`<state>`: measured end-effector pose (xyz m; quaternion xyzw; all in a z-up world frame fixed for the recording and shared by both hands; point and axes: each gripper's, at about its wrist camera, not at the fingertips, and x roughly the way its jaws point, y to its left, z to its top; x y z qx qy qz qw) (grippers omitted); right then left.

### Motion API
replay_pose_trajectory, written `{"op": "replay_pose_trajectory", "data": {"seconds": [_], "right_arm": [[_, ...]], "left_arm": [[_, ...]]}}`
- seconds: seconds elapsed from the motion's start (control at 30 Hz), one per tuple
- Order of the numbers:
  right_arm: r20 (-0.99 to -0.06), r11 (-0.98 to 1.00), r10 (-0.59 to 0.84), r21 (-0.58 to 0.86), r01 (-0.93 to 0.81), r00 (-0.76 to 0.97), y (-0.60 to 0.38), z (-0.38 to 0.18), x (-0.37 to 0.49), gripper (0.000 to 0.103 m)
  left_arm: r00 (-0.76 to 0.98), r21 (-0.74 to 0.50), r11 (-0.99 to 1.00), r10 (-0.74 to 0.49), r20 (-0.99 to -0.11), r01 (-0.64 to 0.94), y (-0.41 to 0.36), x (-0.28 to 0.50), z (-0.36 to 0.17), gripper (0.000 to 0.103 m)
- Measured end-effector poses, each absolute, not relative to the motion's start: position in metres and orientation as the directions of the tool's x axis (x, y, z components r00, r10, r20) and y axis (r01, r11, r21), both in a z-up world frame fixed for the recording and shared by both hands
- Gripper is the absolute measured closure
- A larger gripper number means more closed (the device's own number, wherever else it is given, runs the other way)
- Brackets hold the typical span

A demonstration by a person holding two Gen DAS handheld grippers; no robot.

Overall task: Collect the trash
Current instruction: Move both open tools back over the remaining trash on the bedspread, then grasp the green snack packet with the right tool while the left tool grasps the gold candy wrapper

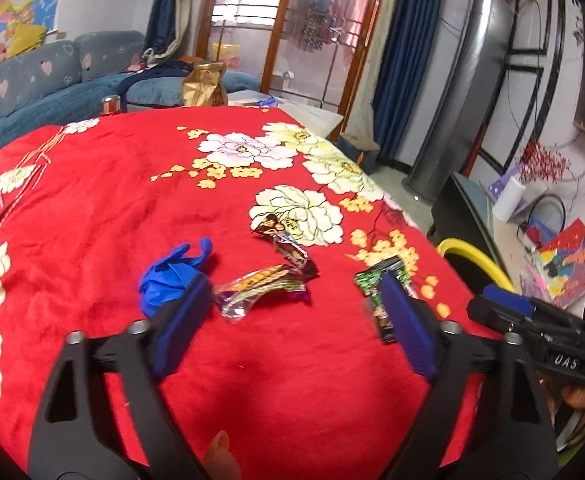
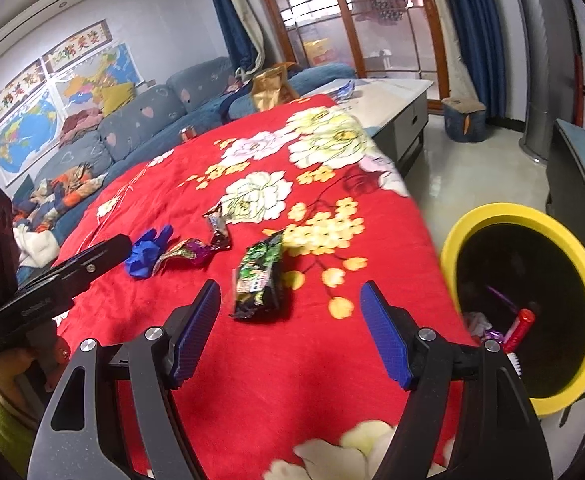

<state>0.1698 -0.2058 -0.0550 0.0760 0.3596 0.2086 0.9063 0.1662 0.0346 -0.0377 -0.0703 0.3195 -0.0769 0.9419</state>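
Observation:
On the red flowered blanket [image 1: 92, 216] lie a crumpled blue glove [image 1: 172, 276], a purple-orange wrapper [image 1: 260, 288], a dark brown wrapper [image 1: 288, 248] and a green-black snack packet [image 1: 380, 292]. My left gripper [image 1: 296, 320] is open and empty, just short of the purple-orange wrapper. My right gripper [image 2: 290, 316] is open and empty, with the green-black packet [image 2: 260, 280] lying just ahead between its fingers. The glove [image 2: 146, 254], the purple wrapper [image 2: 188, 256] and the brown wrapper [image 2: 218, 226] lie further left. A yellow-rimmed black bin [image 2: 492, 216] stands on the floor to the right.
The bin holds some trash, including a red-handled item [image 2: 518, 330]. A blue sofa [image 2: 140, 128] runs behind the blanket. A gold bag [image 1: 204, 84] and a white low table [image 2: 392, 96] stand at the far end. A cluttered shelf [image 1: 552, 248] is at the right.

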Motion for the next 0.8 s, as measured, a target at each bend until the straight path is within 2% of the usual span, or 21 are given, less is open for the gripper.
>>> {"op": "replay_pose_trajectory", "data": {"seconds": [0.17,0.53,0.8], "right_arm": [[-0.642,0.891,0.454,0.306,-0.336,0.618,-0.191,-0.065,0.183,0.045],[-0.69,0.882,0.468,0.331,-0.335,0.552,-0.174,-0.089,0.21,0.057],[-0.685,0.847,0.532,0.416,-0.332,0.498,-0.184,-0.099,0.209,0.091]], "left_arm": [[0.743,-0.109,0.98,-0.196,-0.641,0.165,0.035,0.183,-0.044,0.046],[0.641,0.037,0.961,-0.154,-0.752,0.274,0.022,0.219,-0.066,0.047],[0.576,0.061,0.945,-0.144,-0.804,0.322,0.018,0.234,-0.081,0.047]]}}
